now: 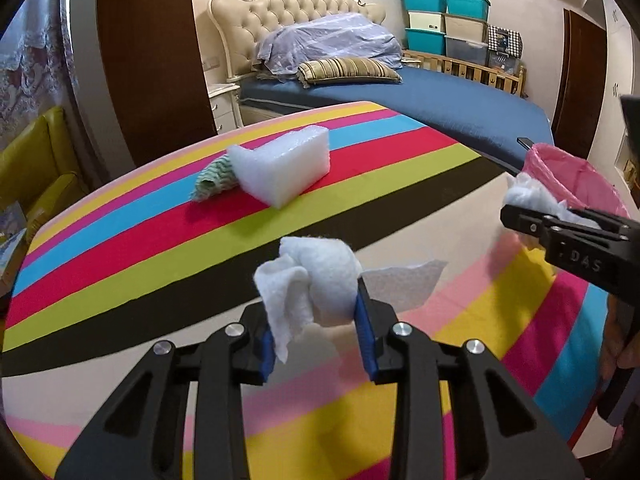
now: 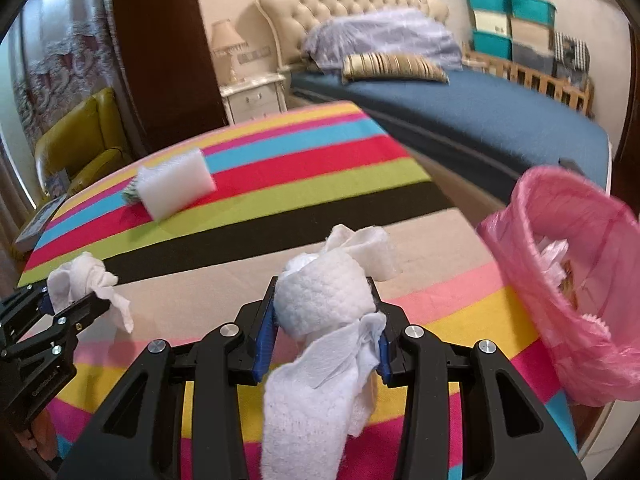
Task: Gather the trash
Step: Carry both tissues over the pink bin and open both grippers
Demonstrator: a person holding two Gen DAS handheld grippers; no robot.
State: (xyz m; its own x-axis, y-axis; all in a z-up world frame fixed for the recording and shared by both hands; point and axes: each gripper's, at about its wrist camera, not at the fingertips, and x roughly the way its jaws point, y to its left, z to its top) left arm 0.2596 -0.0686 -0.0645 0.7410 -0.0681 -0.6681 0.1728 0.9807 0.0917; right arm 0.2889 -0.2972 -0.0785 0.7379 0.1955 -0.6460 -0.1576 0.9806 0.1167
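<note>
Foam block (image 1: 286, 164) on table (image 1: 120, 248), cloth (image 1: 212, 178) just left, bin (image 2: 568, 280) at right edge, bed (image 1: 420, 96) behind.

My left tool (image 1: 316, 312) and right tool (image 2: 326, 324) are black, angular linkages with silver screws and blue finger pads (image 1: 366, 334).

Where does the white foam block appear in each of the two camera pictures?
Left wrist view: the white foam block lies left of center in the upper half, on the red stripe of the striped cloth, with a green patterned rag against its left side.
Right wrist view: the block is smaller, in the upper left, again on the red stripe.
Shared landmark: the pink trash bag at the right edge.
</note>
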